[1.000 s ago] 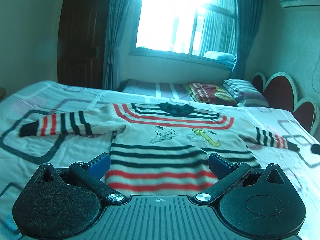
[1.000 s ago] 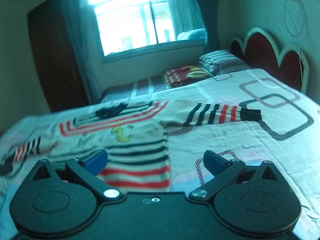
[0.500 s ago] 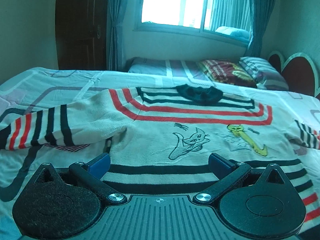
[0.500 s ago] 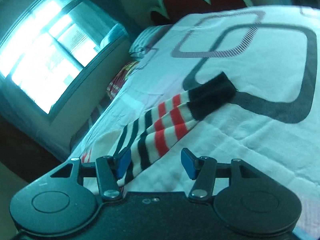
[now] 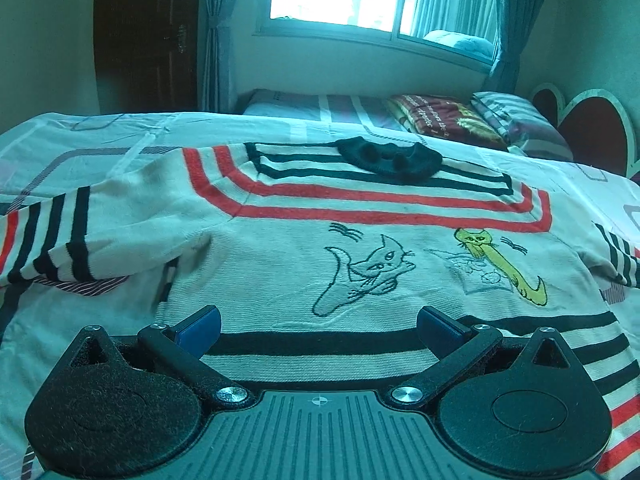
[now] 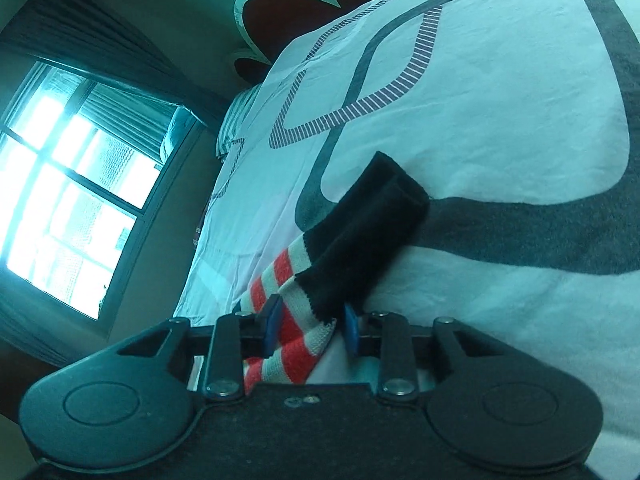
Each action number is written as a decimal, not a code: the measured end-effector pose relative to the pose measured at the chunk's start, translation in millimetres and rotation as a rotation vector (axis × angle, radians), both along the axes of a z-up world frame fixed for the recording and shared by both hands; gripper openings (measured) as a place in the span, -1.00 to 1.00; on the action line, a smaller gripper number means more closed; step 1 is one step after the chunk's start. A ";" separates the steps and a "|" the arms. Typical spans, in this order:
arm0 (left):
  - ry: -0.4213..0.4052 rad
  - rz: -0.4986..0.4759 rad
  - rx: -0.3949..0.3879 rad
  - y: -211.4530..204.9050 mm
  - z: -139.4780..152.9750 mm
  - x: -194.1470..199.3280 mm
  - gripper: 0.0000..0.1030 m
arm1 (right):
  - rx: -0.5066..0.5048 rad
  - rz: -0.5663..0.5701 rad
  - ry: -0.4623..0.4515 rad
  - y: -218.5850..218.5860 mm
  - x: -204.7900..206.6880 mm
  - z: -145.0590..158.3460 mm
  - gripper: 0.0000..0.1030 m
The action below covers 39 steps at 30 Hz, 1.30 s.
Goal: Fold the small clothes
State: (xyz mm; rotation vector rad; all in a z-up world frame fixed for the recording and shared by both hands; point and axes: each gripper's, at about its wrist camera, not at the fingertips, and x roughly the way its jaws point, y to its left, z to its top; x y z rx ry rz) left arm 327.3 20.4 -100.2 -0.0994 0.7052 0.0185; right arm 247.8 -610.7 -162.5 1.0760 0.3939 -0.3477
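Bedspread (image 6: 500, 92): sleeve (image 6: 304, 320) between right hand-held gripper (image 6: 308, 326).

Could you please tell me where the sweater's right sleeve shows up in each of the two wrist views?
Left wrist view: the right sleeve shows at the far right edge, its cuff out of frame.
Right wrist view: it runs from the bottom centre up to its black cuff, between the right gripper fingers.
Shared landmark: the heart-shaped headboard.

Pale lettering runs across the dark red printed pillow (image 5: 444, 119) at the bed's head, too blurred to read.
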 end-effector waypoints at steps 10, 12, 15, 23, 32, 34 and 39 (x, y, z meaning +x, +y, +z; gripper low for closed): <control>0.027 0.075 0.052 27.4 7.1 7.3 1.00 | -0.192 0.024 0.120 -4.4 11.5 15.5 -0.87; 0.038 0.102 0.051 39.9 8.5 5.3 1.00 | -0.269 0.039 0.130 8.4 15.6 29.7 -0.87; 0.072 0.148 0.035 60.5 7.2 2.0 1.00 | -0.467 0.135 0.083 49.6 25.1 64.9 -0.86; 0.066 0.198 -0.018 99.4 7.4 -27.2 1.00 | -0.774 0.650 -0.003 241.4 75.4 98.6 -0.86; 0.057 0.275 -0.002 145.2 14.5 -55.0 1.00 | -0.703 0.985 -0.009 390.7 87.3 66.2 -0.86; 0.057 0.287 0.000 153.7 13.9 -56.9 1.00 | -0.703 1.012 -0.012 406.8 86.3 64.5 -0.86; 0.033 0.271 -0.076 160.3 15.1 -51.3 0.52 | -0.712 1.066 -0.049 425.5 80.1 58.6 -0.63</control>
